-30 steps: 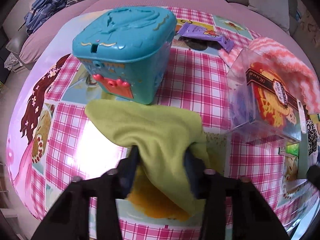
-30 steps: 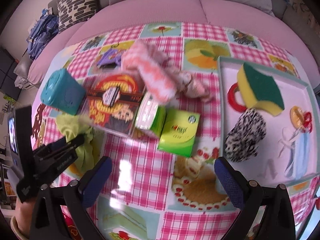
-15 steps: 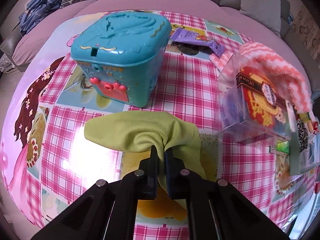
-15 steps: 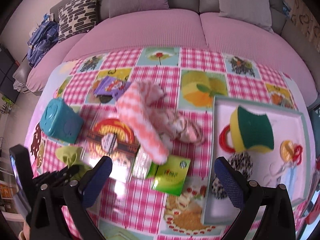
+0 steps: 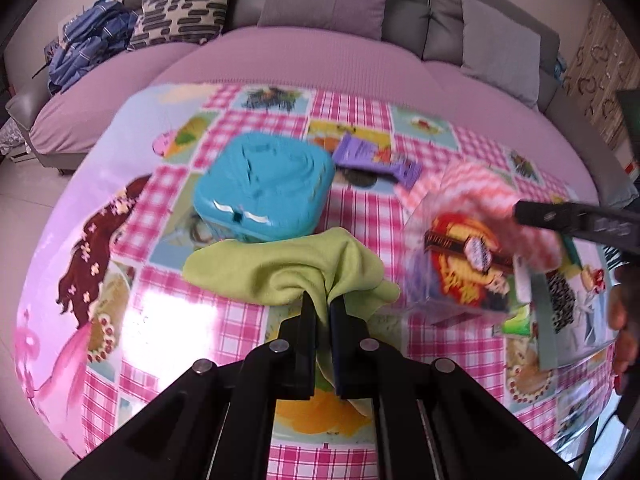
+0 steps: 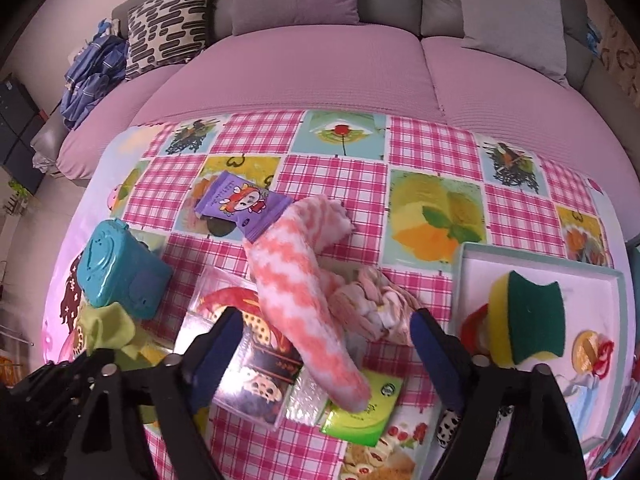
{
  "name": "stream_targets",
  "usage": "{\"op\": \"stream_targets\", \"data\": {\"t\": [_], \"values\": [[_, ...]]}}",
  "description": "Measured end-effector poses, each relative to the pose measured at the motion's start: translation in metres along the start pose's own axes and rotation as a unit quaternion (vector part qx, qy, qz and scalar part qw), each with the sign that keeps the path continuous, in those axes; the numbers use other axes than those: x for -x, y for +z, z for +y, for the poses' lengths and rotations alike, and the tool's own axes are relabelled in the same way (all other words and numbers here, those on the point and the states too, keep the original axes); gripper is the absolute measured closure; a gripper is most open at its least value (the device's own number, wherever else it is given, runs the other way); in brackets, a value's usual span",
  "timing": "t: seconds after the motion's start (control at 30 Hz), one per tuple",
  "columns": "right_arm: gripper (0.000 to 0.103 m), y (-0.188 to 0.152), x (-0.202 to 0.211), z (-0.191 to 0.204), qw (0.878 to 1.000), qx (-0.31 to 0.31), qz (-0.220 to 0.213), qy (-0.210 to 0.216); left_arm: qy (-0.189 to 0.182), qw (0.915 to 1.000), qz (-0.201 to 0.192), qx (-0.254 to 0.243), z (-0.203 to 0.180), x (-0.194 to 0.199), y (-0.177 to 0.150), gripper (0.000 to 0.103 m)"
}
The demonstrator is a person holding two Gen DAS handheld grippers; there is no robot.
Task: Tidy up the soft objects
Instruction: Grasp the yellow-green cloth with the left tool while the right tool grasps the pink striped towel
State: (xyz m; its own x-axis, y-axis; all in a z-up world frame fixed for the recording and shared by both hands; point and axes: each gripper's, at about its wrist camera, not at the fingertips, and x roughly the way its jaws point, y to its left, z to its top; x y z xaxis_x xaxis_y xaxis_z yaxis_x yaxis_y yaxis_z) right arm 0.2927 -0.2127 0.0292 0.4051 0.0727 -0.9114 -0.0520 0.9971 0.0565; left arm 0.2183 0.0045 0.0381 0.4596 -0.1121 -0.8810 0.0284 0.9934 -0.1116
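Green cloth [image 5: 288, 268], at the centre of the left wrist view, is pinched in a bunched fold by the left hand-held gripper [image 5: 323, 304], just below a teal box [image 5: 264, 190]. Right hand-held gripper [image 6: 324, 354], jaws spread and lately narrowing, straddles a pink-and-white fuzzy cloth [image 6: 304, 292] without pressing it. Worktop [image 6: 340, 184] wears a glossy pink gingham covering with fruit panels; a mauve sofa [image 6: 320, 60] with grey cushions fills the upper frame.
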Motion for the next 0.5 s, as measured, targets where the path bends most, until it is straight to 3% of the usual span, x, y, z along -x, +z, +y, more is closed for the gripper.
{"op": "stream_targets", "data": {"t": [0.17, 0.5], "values": [[0.034, 0.004, -0.007, 0.005, 1.0, 0.003, 0.007, -0.001, -0.002, 0.9999, -0.013, 0.001, -0.002, 0.006, 0.009, 0.097], [0.083, 0.007, -0.011, 0.007, 1.0, 0.003, 0.016, 0.001, 0.004, 0.9998, -0.018, 0.0, 0.002, 0.013, 0.021, 0.097]]}}
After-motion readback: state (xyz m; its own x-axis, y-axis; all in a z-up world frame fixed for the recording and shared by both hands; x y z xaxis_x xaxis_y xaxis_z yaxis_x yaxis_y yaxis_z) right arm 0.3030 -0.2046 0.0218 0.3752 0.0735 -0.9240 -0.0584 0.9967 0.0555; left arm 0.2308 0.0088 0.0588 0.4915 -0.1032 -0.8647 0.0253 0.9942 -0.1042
